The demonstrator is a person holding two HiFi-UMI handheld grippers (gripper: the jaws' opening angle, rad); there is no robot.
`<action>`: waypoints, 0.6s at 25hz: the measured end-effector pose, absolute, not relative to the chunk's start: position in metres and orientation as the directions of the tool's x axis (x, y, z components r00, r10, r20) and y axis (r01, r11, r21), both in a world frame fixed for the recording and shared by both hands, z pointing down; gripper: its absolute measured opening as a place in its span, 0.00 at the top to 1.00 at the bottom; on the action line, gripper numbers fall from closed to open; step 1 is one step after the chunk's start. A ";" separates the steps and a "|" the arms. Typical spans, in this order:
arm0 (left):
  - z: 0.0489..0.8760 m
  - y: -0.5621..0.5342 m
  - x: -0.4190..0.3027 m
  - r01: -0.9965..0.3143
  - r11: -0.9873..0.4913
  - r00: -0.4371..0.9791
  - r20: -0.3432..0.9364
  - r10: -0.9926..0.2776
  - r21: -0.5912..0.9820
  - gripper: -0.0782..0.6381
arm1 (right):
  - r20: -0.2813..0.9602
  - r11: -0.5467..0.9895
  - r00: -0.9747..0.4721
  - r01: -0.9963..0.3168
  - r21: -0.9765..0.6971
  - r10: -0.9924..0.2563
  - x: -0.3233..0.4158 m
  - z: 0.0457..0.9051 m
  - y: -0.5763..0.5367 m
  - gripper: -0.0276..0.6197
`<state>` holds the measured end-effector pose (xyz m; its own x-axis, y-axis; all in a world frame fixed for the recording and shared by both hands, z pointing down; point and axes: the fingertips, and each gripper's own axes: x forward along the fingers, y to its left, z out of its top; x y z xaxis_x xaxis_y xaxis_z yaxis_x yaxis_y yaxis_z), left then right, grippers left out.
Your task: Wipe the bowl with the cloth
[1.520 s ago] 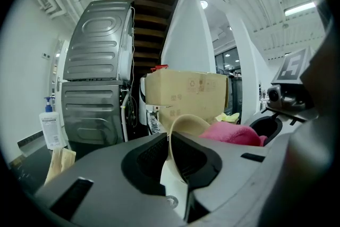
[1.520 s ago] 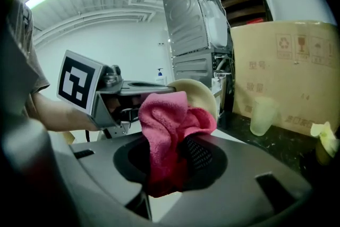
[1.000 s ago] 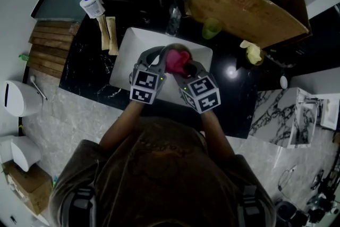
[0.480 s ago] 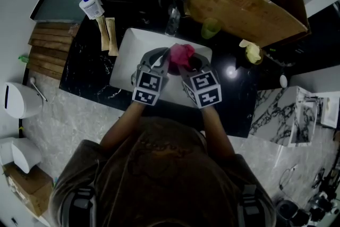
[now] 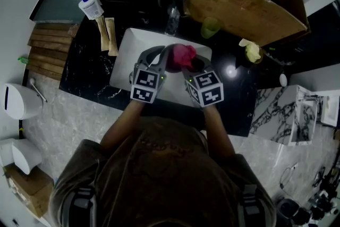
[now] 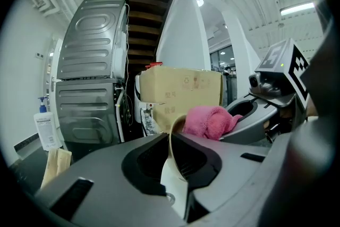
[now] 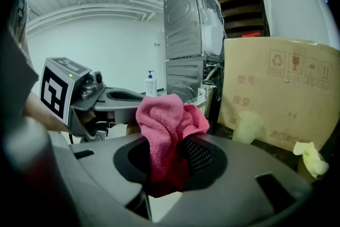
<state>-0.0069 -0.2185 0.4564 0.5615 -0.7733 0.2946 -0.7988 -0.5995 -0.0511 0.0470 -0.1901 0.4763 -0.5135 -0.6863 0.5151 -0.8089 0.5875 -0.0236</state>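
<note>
Over the white basin (image 5: 127, 50) both grippers meet. My left gripper (image 6: 171, 142) is shut on the thin rim of a cream bowl (image 6: 175, 178), which shows edge-on between its jaws. A crumpled pink cloth (image 7: 162, 122) sticks up out of my right gripper (image 7: 171, 154), which is shut on it. In the head view the pink cloth (image 5: 182, 56) sits just right of the left gripper (image 5: 157, 59) and ahead of the right gripper (image 5: 192, 64). From the left gripper view the cloth (image 6: 210, 120) lies against the bowl's upper edge. Most of the bowl is hidden.
A large cardboard box (image 5: 241, 0) stands behind the basin on the black counter (image 5: 87, 69), with a green cup (image 5: 211, 28) and a yellow crumpled thing (image 5: 253, 51) near it. A soap bottle (image 5: 91, 5) and wooden slats (image 5: 49, 48) are at the left.
The pink cloth and my right gripper have shifted a little away from me and to the right along the bowl. The left gripper has barely moved.
</note>
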 end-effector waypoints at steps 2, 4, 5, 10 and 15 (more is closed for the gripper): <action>0.456 -0.220 -0.009 -0.802 -0.595 0.557 0.294 -0.777 -0.050 0.84 | 0.523 0.587 -0.515 -0.809 -0.034 -0.680 0.047 0.480 -0.187 0.78; 0.456 -0.221 -0.011 -0.807 -0.589 0.553 0.290 -0.781 -0.049 0.84 | 0.530 0.588 -0.518 -0.808 -0.044 -0.672 0.046 0.483 -0.185 0.78; 0.456 -0.222 -0.011 -0.809 -0.586 0.551 0.289 -0.783 -0.047 0.84 | 0.532 0.589 -0.521 -0.806 -0.050 -0.667 0.046 0.485 -0.183 0.78; 0.457 -0.223 -0.015 -0.815 -0.578 0.546 0.288 -0.787 -0.034 0.84 | 0.544 0.601 -0.538 -0.796 -0.076 -0.644 0.040 0.493 -0.173 0.78; 0.459 -0.225 -0.019 -0.822 -0.570 0.541 0.292 -0.789 -0.015 0.84 | 0.551 0.615 -0.555 -0.783 -0.091 -0.624 0.032 0.497 -0.165 0.78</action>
